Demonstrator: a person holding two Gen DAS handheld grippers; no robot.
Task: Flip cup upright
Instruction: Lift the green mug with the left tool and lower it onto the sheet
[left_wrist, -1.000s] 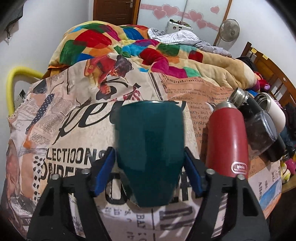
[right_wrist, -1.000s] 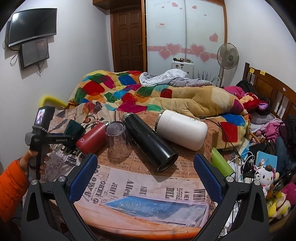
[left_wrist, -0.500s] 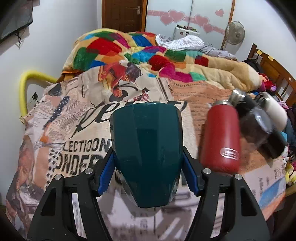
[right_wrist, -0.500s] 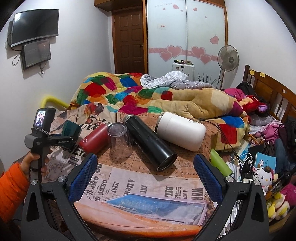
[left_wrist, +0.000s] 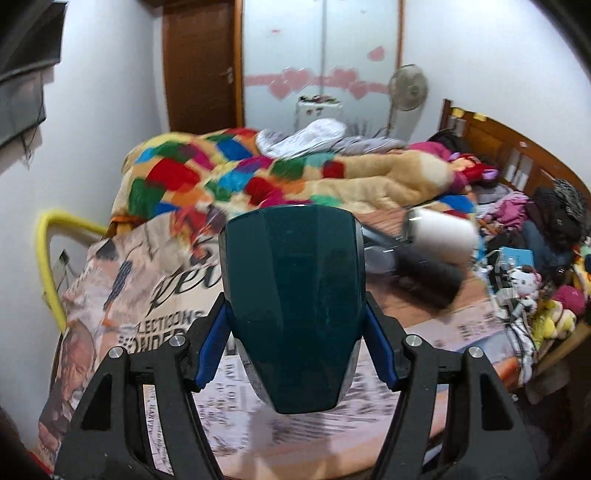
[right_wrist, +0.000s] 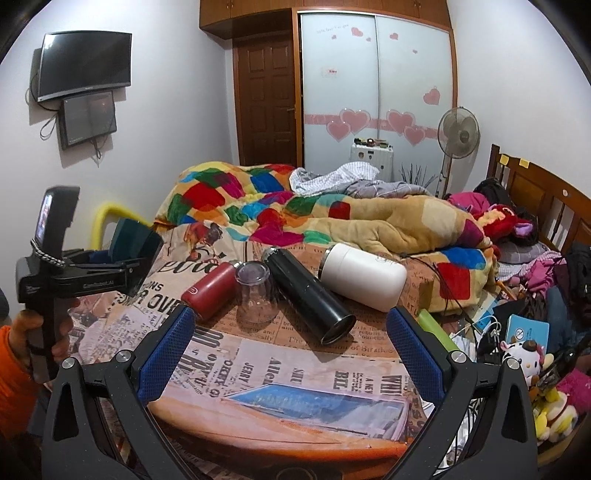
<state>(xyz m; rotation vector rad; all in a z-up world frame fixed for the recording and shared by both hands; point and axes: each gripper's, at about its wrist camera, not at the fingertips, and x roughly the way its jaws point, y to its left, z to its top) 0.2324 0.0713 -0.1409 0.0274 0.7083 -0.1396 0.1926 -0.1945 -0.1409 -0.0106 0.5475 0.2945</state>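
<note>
The left gripper (left_wrist: 295, 343) holds the faceted dark teal cup (left_wrist: 291, 306) between its fingers, raised above the newspaper-print surface (right_wrist: 280, 373). It should turn slowly and land at nine o'clock, away from the red bottle (right_wrist: 210, 295). The right gripper (right_wrist: 290, 354) hangs wide, empty.

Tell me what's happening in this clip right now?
The left gripper is shut on a dark green cup and holds it in the air above the newspaper-print table. The right gripper hangs open, holding nothing. A red bottle, black flask and white flask lie on their sides.
</note>
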